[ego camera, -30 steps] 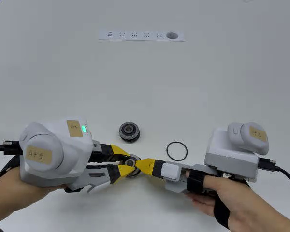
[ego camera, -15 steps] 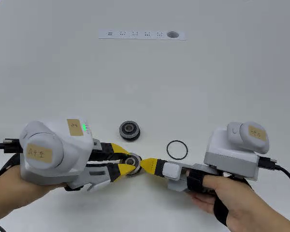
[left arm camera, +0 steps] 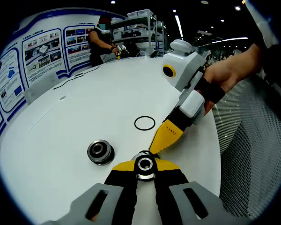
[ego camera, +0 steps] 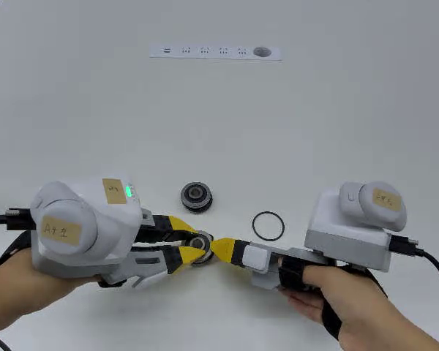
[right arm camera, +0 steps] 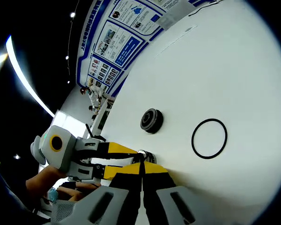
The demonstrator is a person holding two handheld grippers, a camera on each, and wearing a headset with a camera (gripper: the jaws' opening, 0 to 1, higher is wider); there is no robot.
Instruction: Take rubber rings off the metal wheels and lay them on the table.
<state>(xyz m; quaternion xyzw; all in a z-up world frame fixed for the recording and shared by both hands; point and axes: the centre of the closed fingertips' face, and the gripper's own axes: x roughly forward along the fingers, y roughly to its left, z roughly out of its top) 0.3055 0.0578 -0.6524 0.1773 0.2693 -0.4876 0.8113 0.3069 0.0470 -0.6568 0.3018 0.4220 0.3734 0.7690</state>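
Note:
My left gripper (ego camera: 194, 247) is shut on a small metal wheel (ego camera: 200, 244) and holds it just above the table. In the left gripper view the wheel (left arm camera: 145, 165) sits between the yellow jaws. My right gripper (ego camera: 215, 248) comes in from the right, its jaws pressed together on the rubber ring at the wheel's rim (right arm camera: 141, 155). Its yellow tip (left arm camera: 165, 137) shows in the left gripper view. A second wheel (ego camera: 196, 197) with its black ring on lies on the table behind. A loose rubber ring (ego camera: 268, 226) lies flat to the right.
A white power strip (ego camera: 216, 52) lies far back on the white table (ego camera: 336, 124). The left gripper (right arm camera: 79, 154) shows in the right gripper view, with the loose ring (right arm camera: 209, 138) and second wheel (right arm camera: 151, 120) beyond. A person stands far off (left arm camera: 104, 35).
The right gripper's tip has drawn slightly to the right at the wheel's rim. The left gripper still holds the wheel in the same place.

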